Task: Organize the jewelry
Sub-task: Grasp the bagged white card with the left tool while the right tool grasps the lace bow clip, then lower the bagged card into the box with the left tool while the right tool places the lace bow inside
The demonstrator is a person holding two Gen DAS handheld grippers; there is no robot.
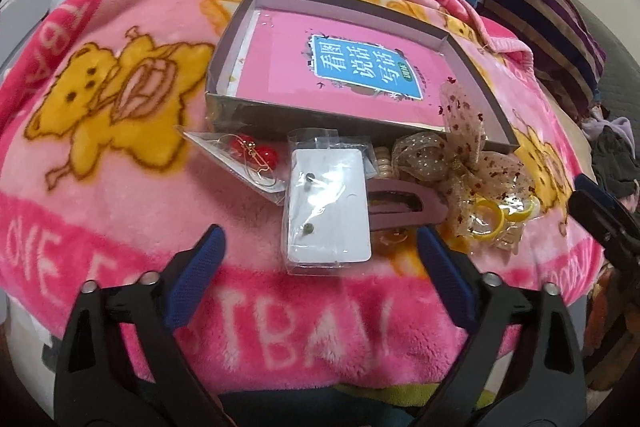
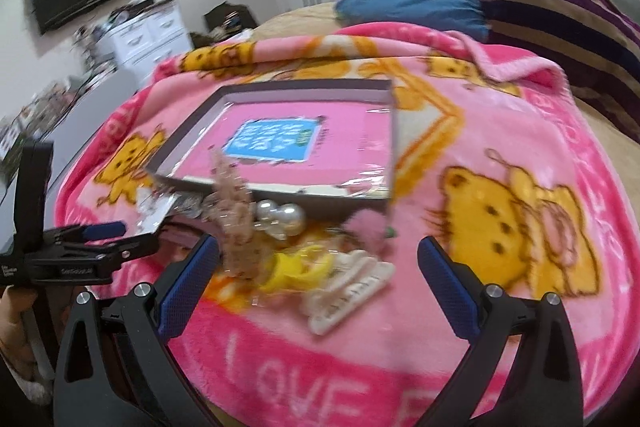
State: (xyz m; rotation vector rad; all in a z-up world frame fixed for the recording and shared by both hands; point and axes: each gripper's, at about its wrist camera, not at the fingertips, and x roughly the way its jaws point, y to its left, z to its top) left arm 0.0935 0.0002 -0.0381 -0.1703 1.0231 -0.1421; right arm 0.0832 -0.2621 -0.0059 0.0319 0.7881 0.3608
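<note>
Fleecy pink blanket [image 1: 120, 211] carries a shallow cardboard box [image 1: 280, 115] — both hand-held grippers [image 1: 320, 247] [image 2: 320, 259] spread wide, empty.

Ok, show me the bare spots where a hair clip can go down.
Free: inside the box, on the pink book left of its blue label; also the blanket left of the red earring packet. Crowded: the strip in front of the box, from the white earring card to the yellow rings.

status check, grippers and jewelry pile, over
Left gripper open, empty. Right gripper open, empty. Jewelry pile on blanket outside box. Nothing blocking.
</note>
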